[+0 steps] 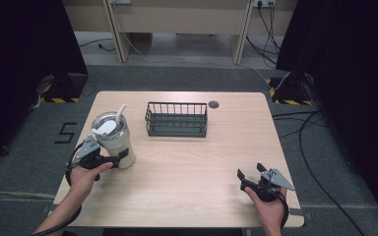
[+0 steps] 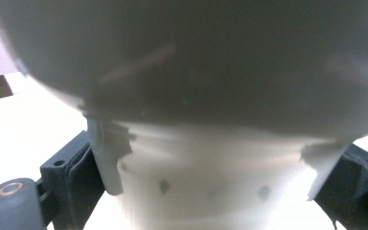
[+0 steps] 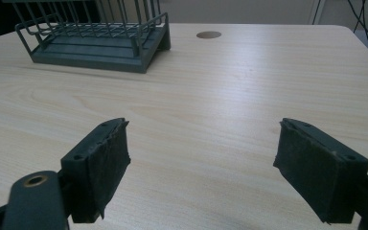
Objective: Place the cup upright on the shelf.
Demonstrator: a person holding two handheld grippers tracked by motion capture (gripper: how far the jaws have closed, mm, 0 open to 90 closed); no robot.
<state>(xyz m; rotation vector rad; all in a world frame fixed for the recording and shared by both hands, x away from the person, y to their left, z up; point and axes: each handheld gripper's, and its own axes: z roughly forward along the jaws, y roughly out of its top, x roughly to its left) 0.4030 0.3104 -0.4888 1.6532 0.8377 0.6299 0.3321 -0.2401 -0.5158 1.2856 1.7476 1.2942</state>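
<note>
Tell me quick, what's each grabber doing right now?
Left gripper: closed on the cup, one jaw on each side of its lower part.
Right gripper: open, holding nothing, over the bare table.

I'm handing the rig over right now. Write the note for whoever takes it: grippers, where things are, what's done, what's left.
Left gripper: jaws on either side of the lower body of the cream tumbler, apparently closed on it; the tumbler stands upright on the table near its left edge, lid and straw on.
Right gripper: open, empty, low over the near right part of the table.
Wire basket: empty, at the far middle of the table, apart from the tumbler.
Done: tumbler gripped.
Left: probably lift it and move it, perhaps to the basket; the goal cannot be told from here.
</note>
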